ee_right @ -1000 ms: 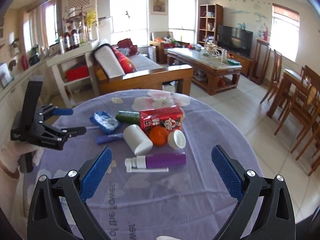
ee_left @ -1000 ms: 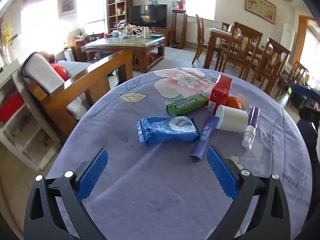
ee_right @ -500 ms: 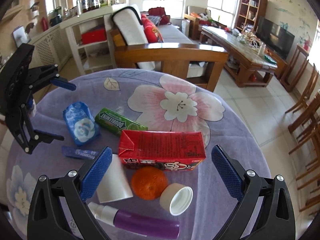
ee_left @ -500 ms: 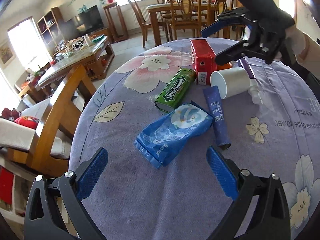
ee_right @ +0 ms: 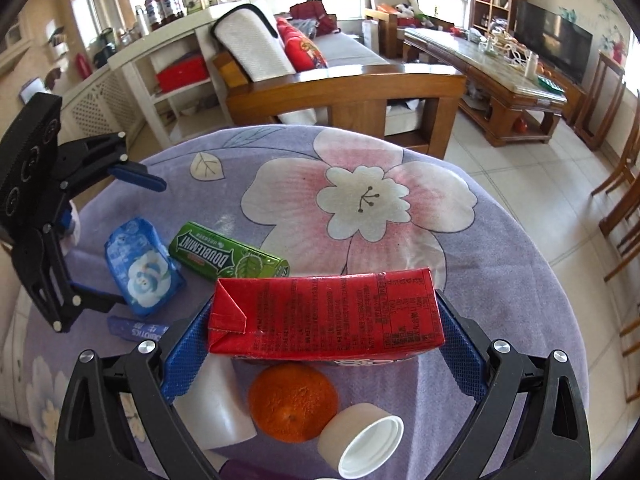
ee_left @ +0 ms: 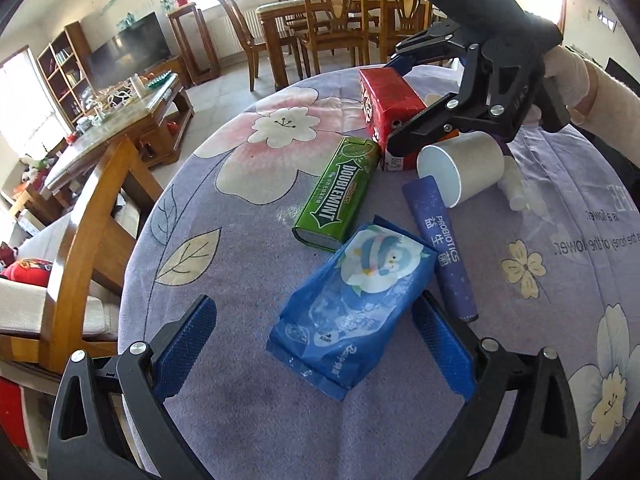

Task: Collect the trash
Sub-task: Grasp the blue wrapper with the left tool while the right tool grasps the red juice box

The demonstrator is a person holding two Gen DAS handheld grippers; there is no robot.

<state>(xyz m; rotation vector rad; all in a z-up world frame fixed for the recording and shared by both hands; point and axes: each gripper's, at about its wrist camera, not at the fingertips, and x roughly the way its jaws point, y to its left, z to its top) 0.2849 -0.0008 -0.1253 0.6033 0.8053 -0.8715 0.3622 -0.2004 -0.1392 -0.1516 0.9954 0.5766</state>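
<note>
A blue snack bag point(ee_left: 352, 312) lies on the purple flowered tablecloth point(ee_left: 240, 240). My left gripper point(ee_left: 316, 348) is open with the bag's near end between its fingers. Past it lie a green Doublemint pack point(ee_left: 338, 196), a purple probiotics stick point(ee_left: 440, 248), a white cup point(ee_left: 460, 172) on its side and a red carton point(ee_left: 388, 112). My right gripper point(ee_right: 320, 336) is open and straddles the red carton point(ee_right: 324, 320), its blue pads at both ends. The blue bag point(ee_right: 140, 268) and my left gripper point(ee_right: 132, 236) also show in the right wrist view.
An orange point(ee_right: 292, 400), a white cap point(ee_right: 360, 444) and the white cup point(ee_right: 212, 408) lie just under the right gripper. A wooden sofa point(ee_right: 340, 84) stands beyond the table's far edge. Dining chairs point(ee_left: 332, 40) stand behind the table in the left wrist view.
Both grippers have moved forward and down. The left one has closed in around the blue bag, the right one around the red carton. Both are still open.
</note>
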